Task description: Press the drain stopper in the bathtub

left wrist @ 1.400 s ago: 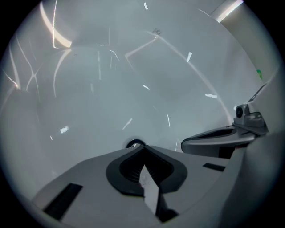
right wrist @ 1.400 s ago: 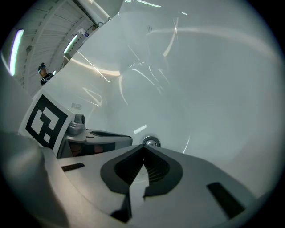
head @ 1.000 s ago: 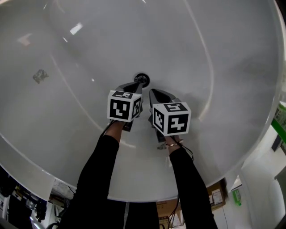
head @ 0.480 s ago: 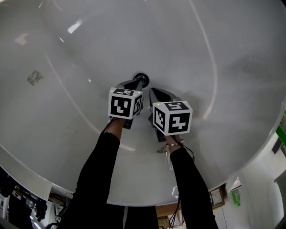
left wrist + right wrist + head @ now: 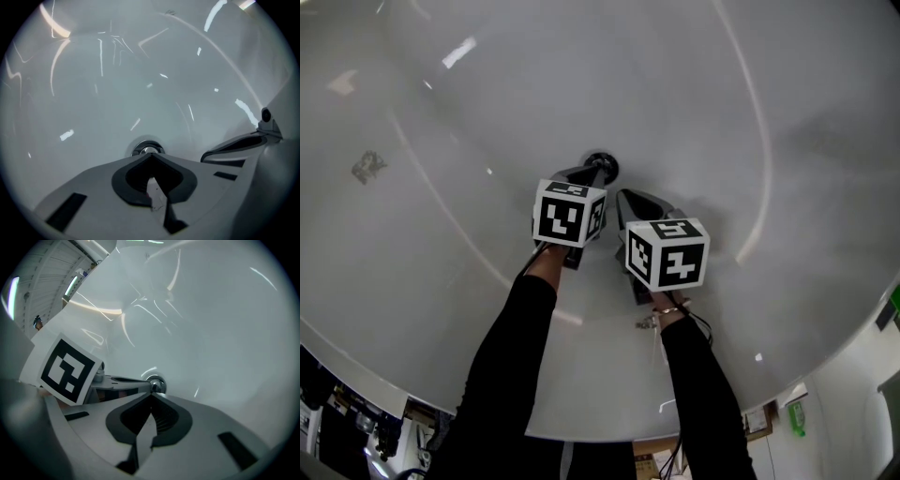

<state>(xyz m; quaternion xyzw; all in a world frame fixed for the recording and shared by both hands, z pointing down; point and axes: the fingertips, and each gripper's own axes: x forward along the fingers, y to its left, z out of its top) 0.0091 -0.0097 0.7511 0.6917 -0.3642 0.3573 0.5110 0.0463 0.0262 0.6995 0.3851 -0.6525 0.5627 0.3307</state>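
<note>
Touching the drain stopper (image 5: pixel 602 166) at the bottom of the bathtub (image 5: pixel 722 112) with the left hand-held gripper (image 5: pixel 594 172), jaws pressed together. Holding the right hand-held gripper (image 5: pixel 623 195), also pressed together, just beside the drain stopper.

The stopper (image 5: pixel 600 167) sat in the floor of the bathtub (image 5: pixel 722 94), beyond both arms. The left hand-held gripper (image 5: pixel 593 174) had its tip at the stopper's near edge; whether they touched could not be told. The right hand-held gripper (image 5: pixel 622 195) lay just right of the left, its tip nearer and just beside the stopper.
</note>
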